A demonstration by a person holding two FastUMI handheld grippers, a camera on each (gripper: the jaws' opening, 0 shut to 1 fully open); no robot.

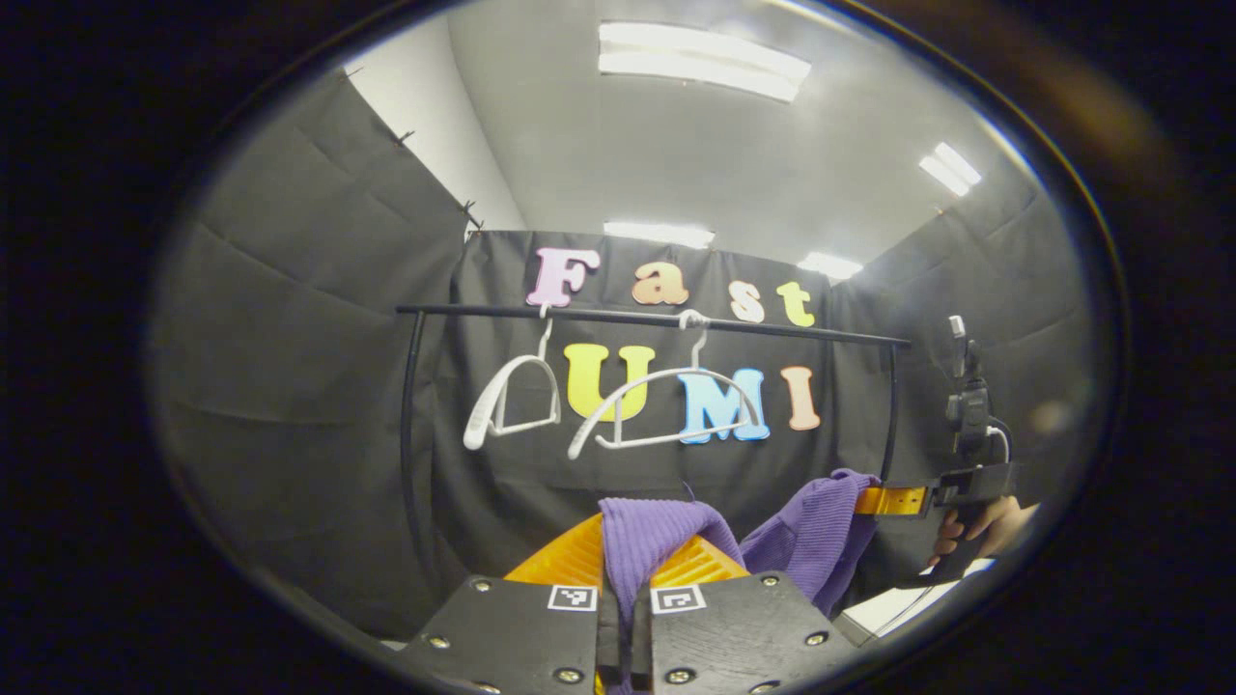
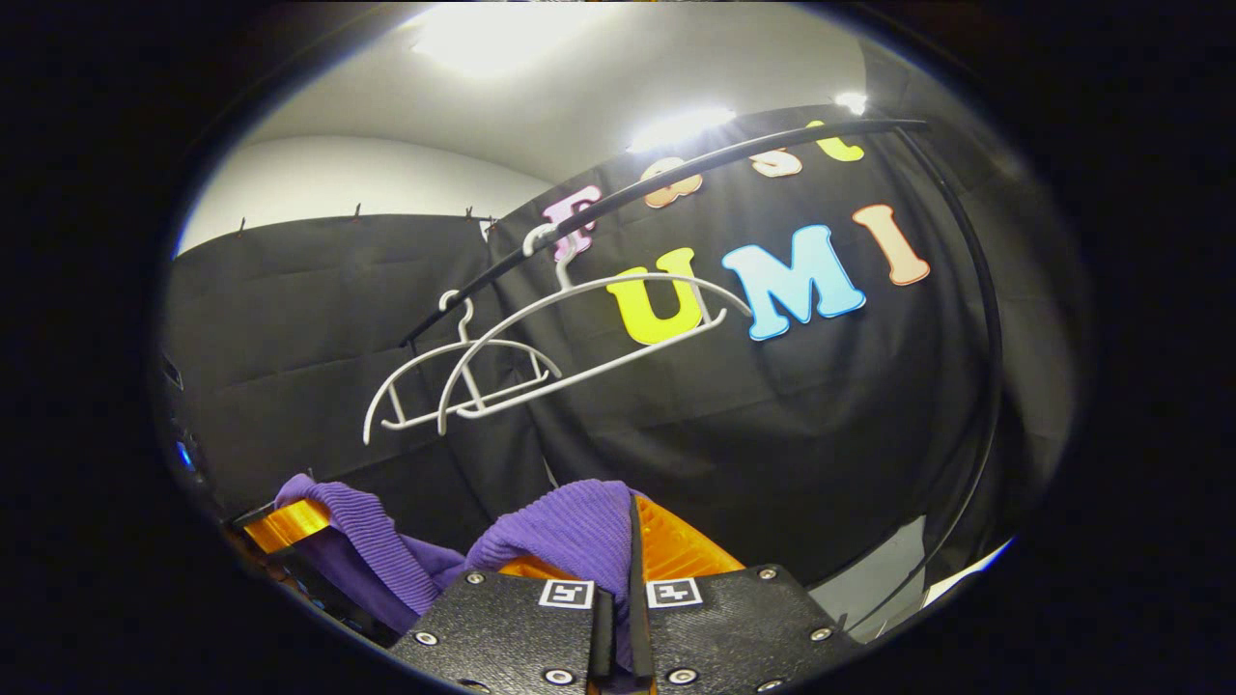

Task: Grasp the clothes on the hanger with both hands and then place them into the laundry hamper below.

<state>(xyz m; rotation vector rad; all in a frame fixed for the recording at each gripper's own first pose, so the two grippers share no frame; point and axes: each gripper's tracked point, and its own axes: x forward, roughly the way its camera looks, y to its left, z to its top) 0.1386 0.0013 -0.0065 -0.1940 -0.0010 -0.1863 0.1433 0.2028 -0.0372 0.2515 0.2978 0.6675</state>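
Both jaws are clamped on folds of the purple knit garment (image 1: 666, 541), left gripper (image 1: 624, 603) and right gripper (image 2: 618, 589). It sags between them, soft and light, clear of the bare hangers (image 1: 666, 410); bunched edges hold best.

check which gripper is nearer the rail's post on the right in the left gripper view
Right. The right gripper sits just beside that post, shut on the purple garment; the left gripper, also holding it, faces the rail's middle, farther off.
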